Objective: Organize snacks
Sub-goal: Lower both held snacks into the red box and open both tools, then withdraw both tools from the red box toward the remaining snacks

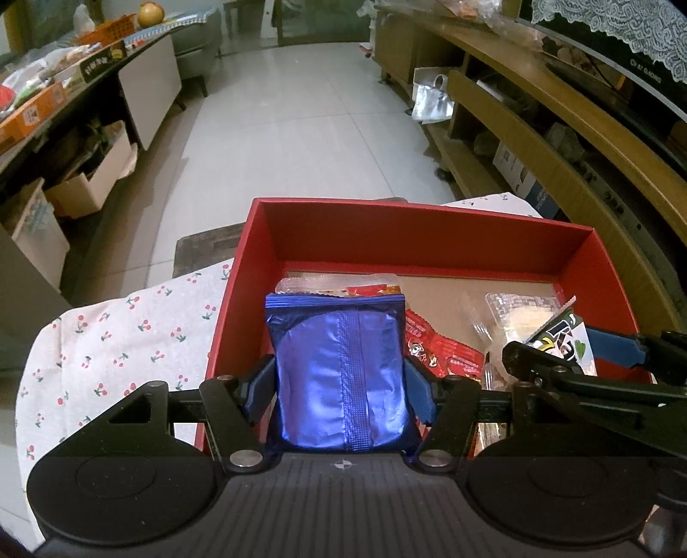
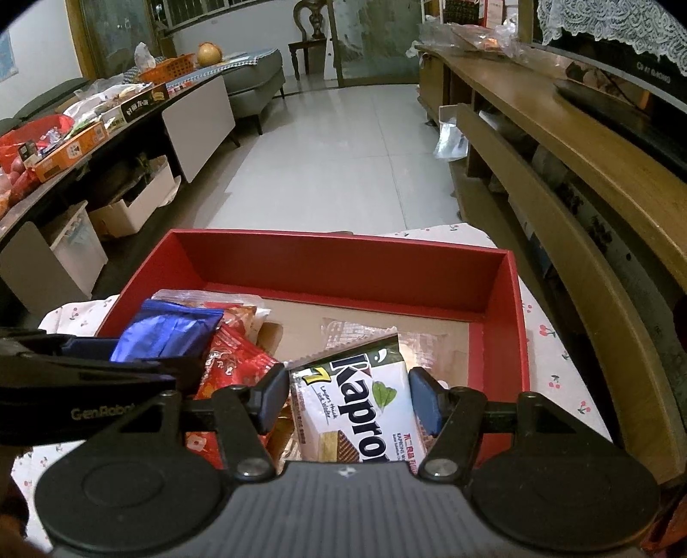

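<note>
Cherry-print cloth [image 1: 107, 339] on tabletop, tiled floor beyond. Left tongs [image 1: 339, 386] clamp blue pouch [image 1: 343, 369]; right tongs [image 2: 350, 397] pinch Kapron wafer pack [image 2: 356, 403]. Both over red box [image 2: 343, 262], red packets [image 2: 232, 356] between them.

A pale tiled floor [image 2: 343, 141] is running down the middle of the room, catching a dull sheen. Along one side a long wooden shelf unit [image 2: 558, 154] is stretching away, a lace cloth [image 2: 609, 30] hanging over its far end. Opposite, a dark cluttered table [image 2: 64, 171] is standing before a grey sofa [image 2: 253, 90], with a wooden chair [image 2: 311, 38] waiting by the far wall.
</note>
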Tool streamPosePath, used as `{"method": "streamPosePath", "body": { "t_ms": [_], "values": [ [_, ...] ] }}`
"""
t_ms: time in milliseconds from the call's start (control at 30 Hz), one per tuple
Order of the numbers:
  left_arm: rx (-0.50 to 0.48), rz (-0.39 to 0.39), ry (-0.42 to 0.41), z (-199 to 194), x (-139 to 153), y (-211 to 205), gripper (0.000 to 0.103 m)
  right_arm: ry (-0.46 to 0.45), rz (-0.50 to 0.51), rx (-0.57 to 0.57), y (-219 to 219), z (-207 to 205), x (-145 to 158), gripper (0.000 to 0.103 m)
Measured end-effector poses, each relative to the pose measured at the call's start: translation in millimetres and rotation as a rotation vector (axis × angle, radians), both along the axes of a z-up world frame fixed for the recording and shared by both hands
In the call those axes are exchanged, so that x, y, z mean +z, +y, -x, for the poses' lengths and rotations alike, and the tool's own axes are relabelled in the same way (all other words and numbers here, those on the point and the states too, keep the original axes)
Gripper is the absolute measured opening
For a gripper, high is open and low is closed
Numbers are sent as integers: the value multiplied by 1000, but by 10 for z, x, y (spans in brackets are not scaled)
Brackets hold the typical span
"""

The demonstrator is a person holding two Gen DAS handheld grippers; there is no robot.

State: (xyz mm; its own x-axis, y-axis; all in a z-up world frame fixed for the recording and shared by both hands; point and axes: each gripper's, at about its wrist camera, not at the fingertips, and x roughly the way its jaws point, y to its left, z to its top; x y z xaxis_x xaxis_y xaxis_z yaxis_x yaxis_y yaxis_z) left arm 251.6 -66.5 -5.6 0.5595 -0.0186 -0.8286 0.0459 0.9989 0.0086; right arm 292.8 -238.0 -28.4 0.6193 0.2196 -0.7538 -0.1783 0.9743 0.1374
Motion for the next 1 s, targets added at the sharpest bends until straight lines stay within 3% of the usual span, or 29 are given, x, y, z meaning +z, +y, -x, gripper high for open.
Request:
{"method": "streamPosePath", "body": {
  "t_ms": [1000],
  "values": [
    [-23,33,-51,169,218,-5,84,-36,-38,-49,-213,172,264,86]
  ]
}}
